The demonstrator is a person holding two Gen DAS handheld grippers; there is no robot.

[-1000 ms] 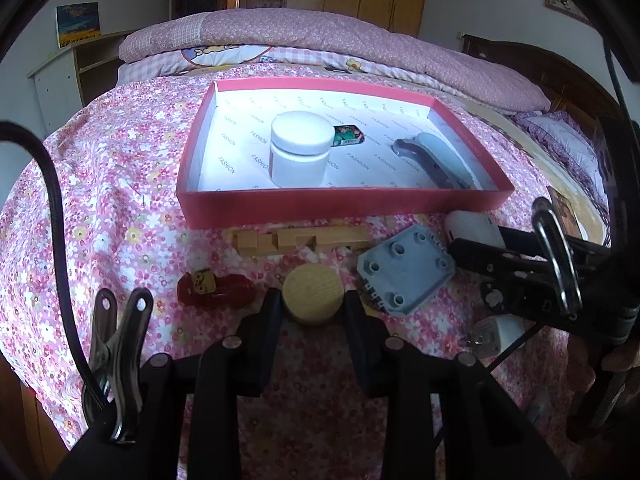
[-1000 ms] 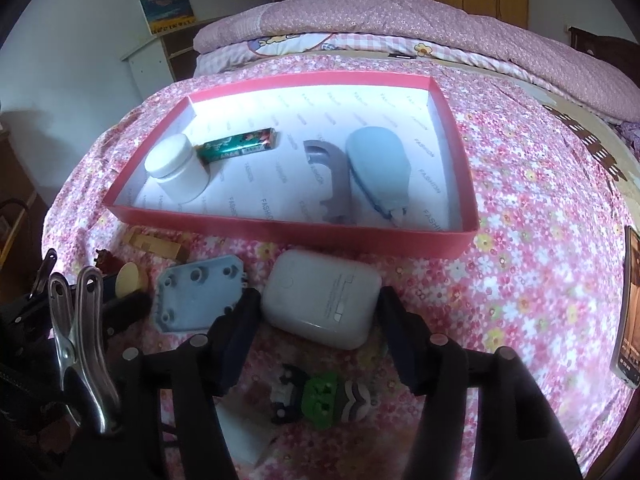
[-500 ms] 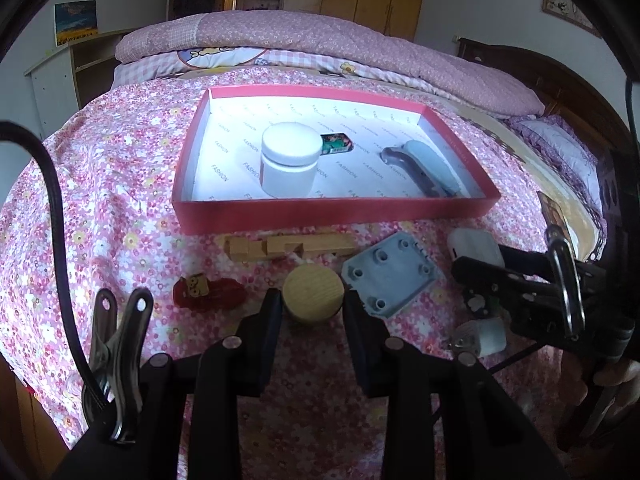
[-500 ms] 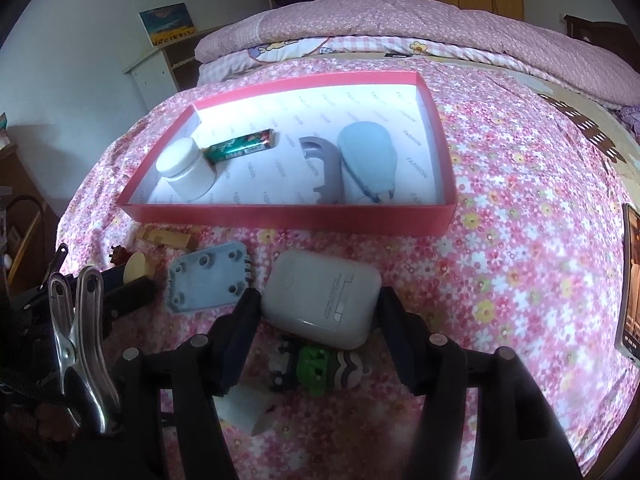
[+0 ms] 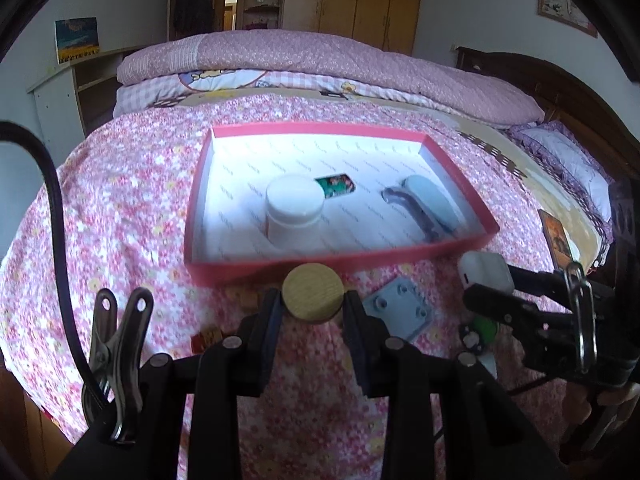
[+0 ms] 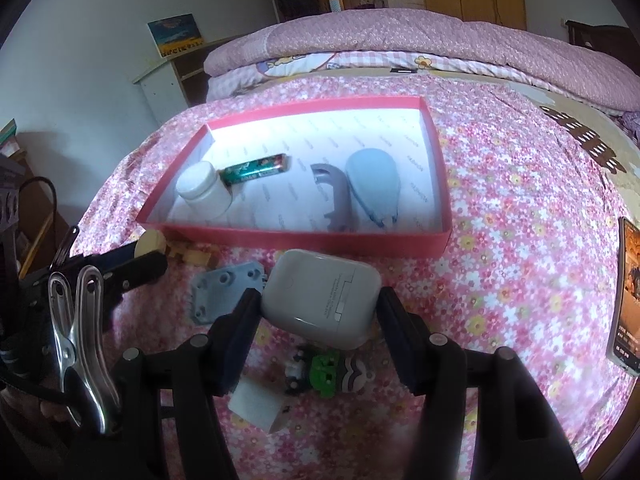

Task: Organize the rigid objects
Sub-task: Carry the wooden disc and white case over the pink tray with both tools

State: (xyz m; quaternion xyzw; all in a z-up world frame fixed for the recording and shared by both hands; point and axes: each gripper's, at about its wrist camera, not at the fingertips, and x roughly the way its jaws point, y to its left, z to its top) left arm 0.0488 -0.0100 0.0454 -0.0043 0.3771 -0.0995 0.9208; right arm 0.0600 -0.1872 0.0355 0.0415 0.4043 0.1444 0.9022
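Observation:
My left gripper [image 5: 314, 304] is shut on a round wooden disc [image 5: 313, 291] and holds it above the bed, just in front of the near wall of the red tray [image 5: 336, 266]. My right gripper [image 6: 318, 306] is shut on a white earbud case [image 6: 320, 296], lifted off the bedspread in front of the tray [image 6: 304, 242]. In the tray lie a white jar [image 5: 295, 210], a green battery [image 6: 256, 168], a grey handle tool [image 6: 334, 196] and a pale blue oval piece [image 6: 372, 180].
On the floral bedspread in front of the tray lie a grey square plate [image 6: 226, 290], a wooden block [image 6: 192, 256], a green toy figure [image 6: 326, 368], a white plug [image 6: 258, 406] and a red toy [image 5: 206, 338]. A phone [image 6: 628, 296] lies at the right.
Both grippers have risen with their objects and moved towards the tray. The disc and the white case have left the bedspread.

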